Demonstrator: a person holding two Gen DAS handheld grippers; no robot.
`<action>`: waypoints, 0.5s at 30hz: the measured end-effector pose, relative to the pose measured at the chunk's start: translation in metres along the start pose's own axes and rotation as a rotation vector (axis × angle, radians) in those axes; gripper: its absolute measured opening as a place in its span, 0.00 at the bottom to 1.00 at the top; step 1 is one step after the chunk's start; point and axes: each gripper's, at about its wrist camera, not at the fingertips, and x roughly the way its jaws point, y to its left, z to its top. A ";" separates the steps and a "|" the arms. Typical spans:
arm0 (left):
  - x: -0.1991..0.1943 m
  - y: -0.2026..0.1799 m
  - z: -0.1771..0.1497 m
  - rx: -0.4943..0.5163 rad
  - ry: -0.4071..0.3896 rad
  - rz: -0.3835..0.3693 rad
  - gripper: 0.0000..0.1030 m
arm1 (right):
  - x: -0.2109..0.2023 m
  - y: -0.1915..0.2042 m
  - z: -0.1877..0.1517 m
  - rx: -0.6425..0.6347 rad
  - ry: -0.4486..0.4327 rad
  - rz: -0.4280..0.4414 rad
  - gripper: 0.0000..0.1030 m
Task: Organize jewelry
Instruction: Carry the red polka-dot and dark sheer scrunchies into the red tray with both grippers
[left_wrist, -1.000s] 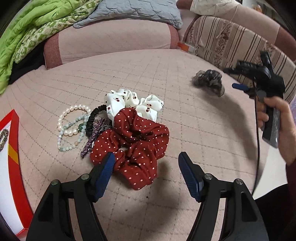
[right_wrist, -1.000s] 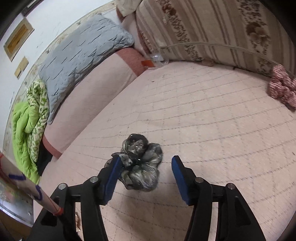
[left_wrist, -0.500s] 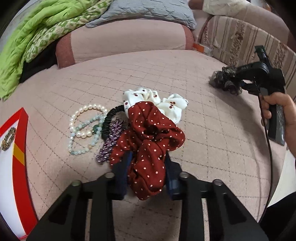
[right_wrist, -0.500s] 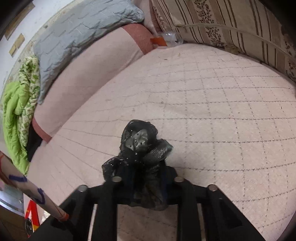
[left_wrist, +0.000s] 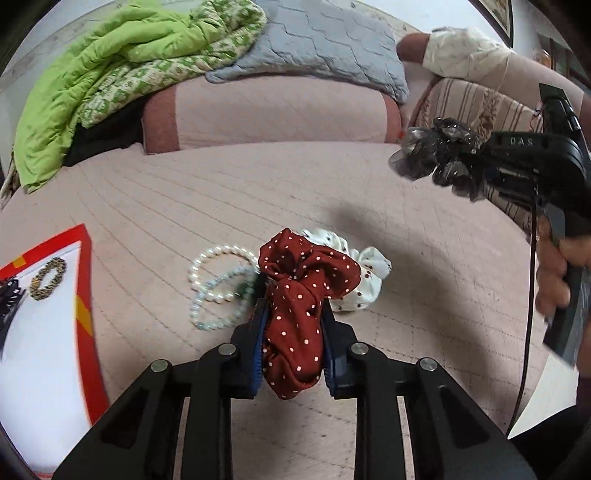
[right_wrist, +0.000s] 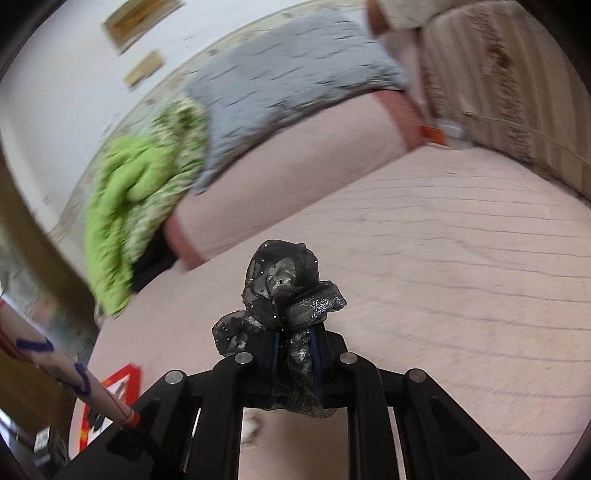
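My left gripper (left_wrist: 293, 321) is shut on a dark red scrunchie with white dots (left_wrist: 303, 295) and holds it above the pink quilted surface. Below it lie a white cherry-print scrunchie (left_wrist: 364, 275), a pearl bracelet (left_wrist: 210, 267) and a pale green bead bracelet (left_wrist: 214, 314). My right gripper (right_wrist: 293, 350) is shut on a black sheer scrunchie (right_wrist: 284, 295), lifted in the air; it also shows in the left wrist view (left_wrist: 436, 155). A red-rimmed white tray (left_wrist: 86, 295) at the left holds a gold bracelet (left_wrist: 48, 278) and a black clip (left_wrist: 9, 295).
A pink bolster (left_wrist: 273, 114), a grey pillow (left_wrist: 317, 48) and a green blanket (left_wrist: 103, 74) lie at the back. A striped sofa back (left_wrist: 476, 107) stands at the right. A paper roll (right_wrist: 55, 365) shows at the left of the right wrist view.
Both grippers closed on their scrunchies and lifted them off the surface. The right gripper with the black scrunchie has risen and swung toward the left.
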 end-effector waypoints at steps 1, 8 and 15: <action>-0.004 0.004 0.002 -0.006 -0.013 0.006 0.23 | 0.000 0.012 -0.004 -0.016 0.003 0.017 0.15; -0.024 0.035 0.010 -0.050 -0.059 0.049 0.23 | -0.004 0.057 -0.024 -0.066 0.024 0.091 0.15; -0.034 0.060 0.013 -0.082 -0.080 0.092 0.23 | 0.003 0.091 -0.040 -0.111 0.052 0.117 0.15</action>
